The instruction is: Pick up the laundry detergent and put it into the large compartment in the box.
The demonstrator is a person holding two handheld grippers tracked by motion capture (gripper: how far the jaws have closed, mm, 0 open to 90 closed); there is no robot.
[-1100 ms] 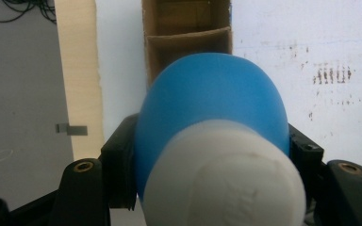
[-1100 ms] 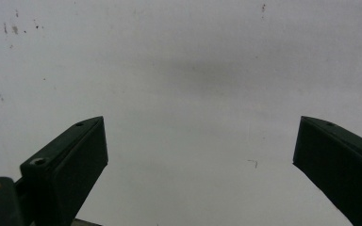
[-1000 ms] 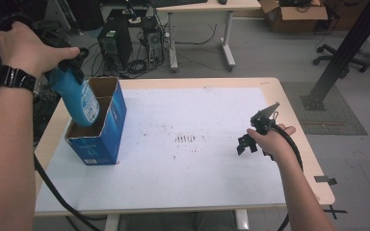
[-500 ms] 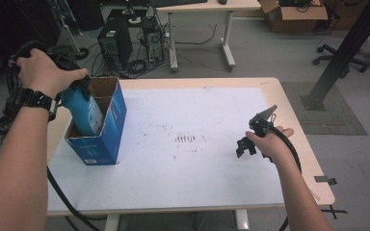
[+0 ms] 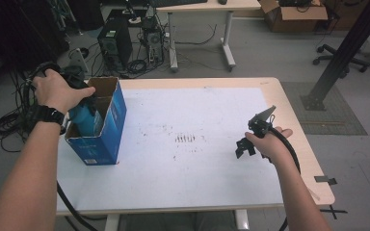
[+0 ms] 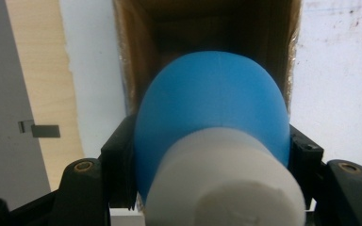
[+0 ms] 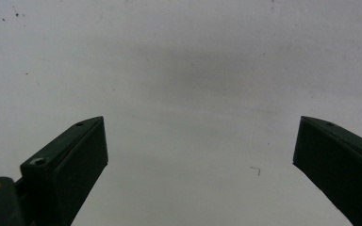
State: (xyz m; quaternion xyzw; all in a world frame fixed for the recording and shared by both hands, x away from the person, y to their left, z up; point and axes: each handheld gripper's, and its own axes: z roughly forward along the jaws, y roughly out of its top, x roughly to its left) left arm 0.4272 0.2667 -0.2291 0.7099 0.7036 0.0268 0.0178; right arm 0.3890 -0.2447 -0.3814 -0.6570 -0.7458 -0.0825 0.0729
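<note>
Your left gripper (image 6: 212, 155) is clamped on the blue bottle (image 6: 210, 108), white cap toward you, its body down inside the blue cardboard box (image 5: 107, 126) at the table's (image 5: 212, 183) nine o'clock; your right gripper (image 7: 200, 165) hangs spread wide, grasping nothing, at three o'clock

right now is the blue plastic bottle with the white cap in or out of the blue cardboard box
Partly in: the blue plastic bottle sits low inside the blue cardboard box, its cap end gripped by the left gripper.
</note>
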